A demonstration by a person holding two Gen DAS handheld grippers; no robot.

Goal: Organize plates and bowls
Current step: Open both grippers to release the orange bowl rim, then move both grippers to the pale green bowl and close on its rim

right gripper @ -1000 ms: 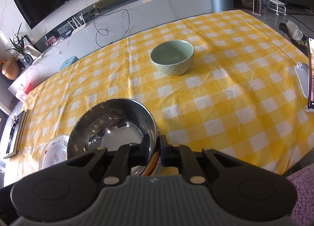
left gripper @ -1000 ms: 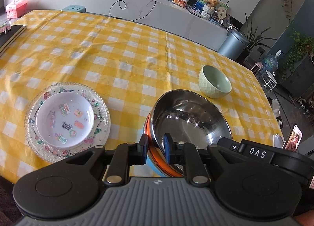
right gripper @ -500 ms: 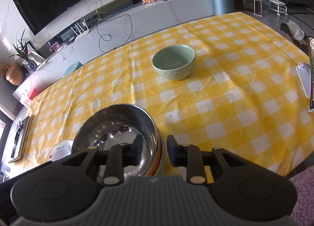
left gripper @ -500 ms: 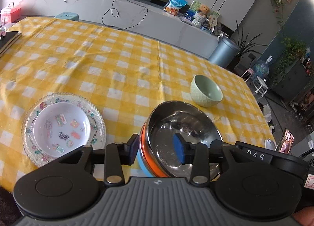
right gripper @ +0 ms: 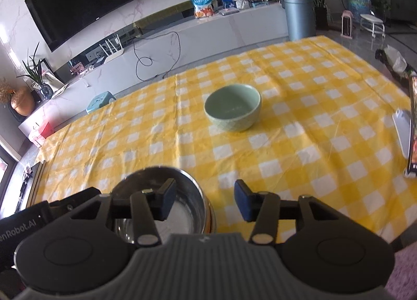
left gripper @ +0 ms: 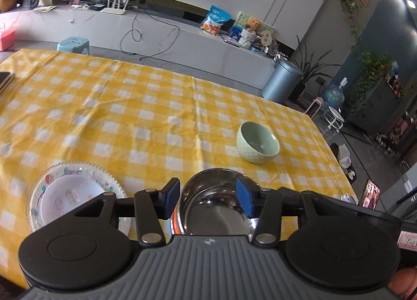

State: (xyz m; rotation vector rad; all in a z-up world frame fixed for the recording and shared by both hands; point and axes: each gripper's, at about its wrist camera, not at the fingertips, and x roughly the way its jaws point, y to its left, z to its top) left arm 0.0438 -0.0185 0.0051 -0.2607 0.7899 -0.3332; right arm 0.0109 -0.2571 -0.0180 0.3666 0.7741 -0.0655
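Note:
A steel bowl (left gripper: 208, 214) sits nested on an orange bowl (left gripper: 175, 224) near the table's front edge. My left gripper (left gripper: 208, 197) hangs just above the steel bowl's left rim. Its jaws are opening, the rim between them untouched. My right gripper (right gripper: 206, 202) straddles the right rim of the steel bowl (right gripper: 182, 219), jaws also opening and clear of it. A pale green bowl (left gripper: 258, 142) (right gripper: 233, 107) stands alone farther back. A patterned glass plate (left gripper: 39, 188) holding a small white plate (left gripper: 70, 201) lies to the left.
A yellow checked cloth (left gripper: 130, 107) covers the table. A phone on a white stand (right gripper: 410, 130) sits at the right edge. A dark flat object (left gripper: 5, 78) lies at the far left edge. Beyond the table stand a low cabinet and a grey bin (left gripper: 281, 81).
Both grippers were shut on the steel bowl's rim and have opened off it. The left gripper has lifted and drawn back a little; the bowl stays on the stack.

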